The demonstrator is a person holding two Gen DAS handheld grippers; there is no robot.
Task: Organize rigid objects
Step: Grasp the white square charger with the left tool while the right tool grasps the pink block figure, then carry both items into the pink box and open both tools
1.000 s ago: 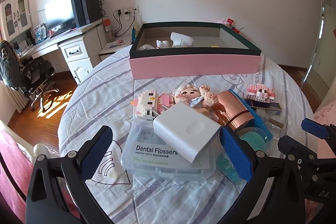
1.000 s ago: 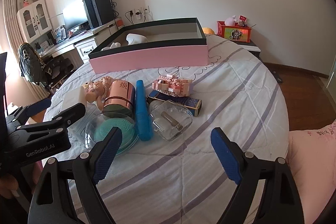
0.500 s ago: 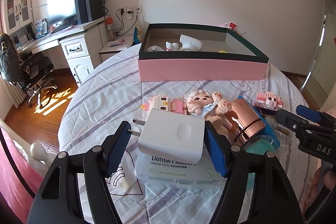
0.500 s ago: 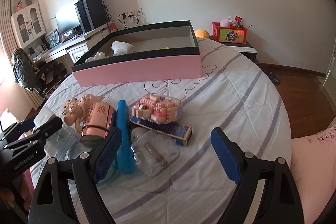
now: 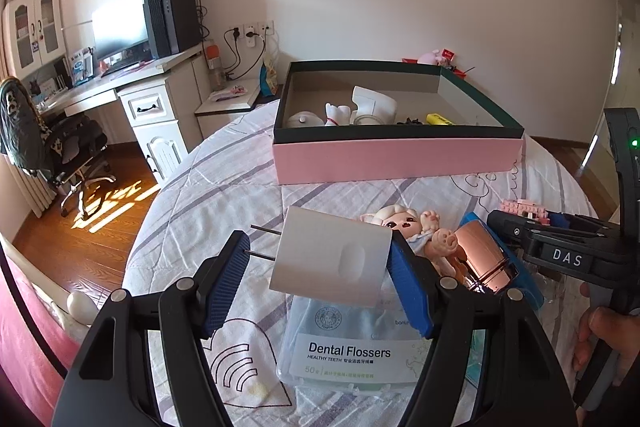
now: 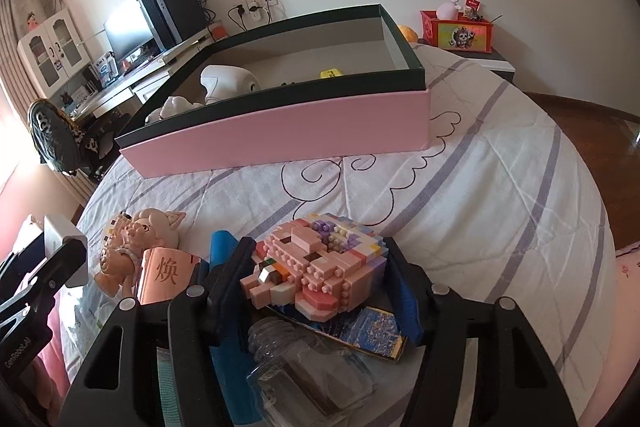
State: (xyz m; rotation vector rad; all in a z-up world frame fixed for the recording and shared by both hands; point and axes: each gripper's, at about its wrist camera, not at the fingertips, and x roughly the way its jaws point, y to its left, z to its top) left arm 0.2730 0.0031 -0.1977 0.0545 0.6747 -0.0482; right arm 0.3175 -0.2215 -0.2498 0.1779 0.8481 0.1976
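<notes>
My left gripper (image 5: 320, 281) is shut on a white plug charger (image 5: 334, 261) and holds it lifted above a Dental Flossers box (image 5: 352, 343). One pad presses its right side, the other its two prongs. My right gripper (image 6: 320, 283) has its jaws closed around a pink block-brick figure (image 6: 316, 267), which rests on a blue and gold box (image 6: 360, 327). The pink box with a dark rim (image 5: 396, 155) stands behind, holding white items and a yellow one; it also shows in the right wrist view (image 6: 280, 131).
A pig doll (image 5: 416, 231), a rose-gold cylinder (image 5: 480, 255) and a blue tube (image 6: 224, 255) lie on the striped cloth (image 6: 480, 187). A clear glass jar (image 6: 312, 371) lies under my right gripper. A desk (image 5: 132, 83) and chair (image 5: 60, 147) stand at left.
My left gripper closed on the white charger and lifted it off the flossers box. My right gripper moved forward and closed around the pink brick figure.
</notes>
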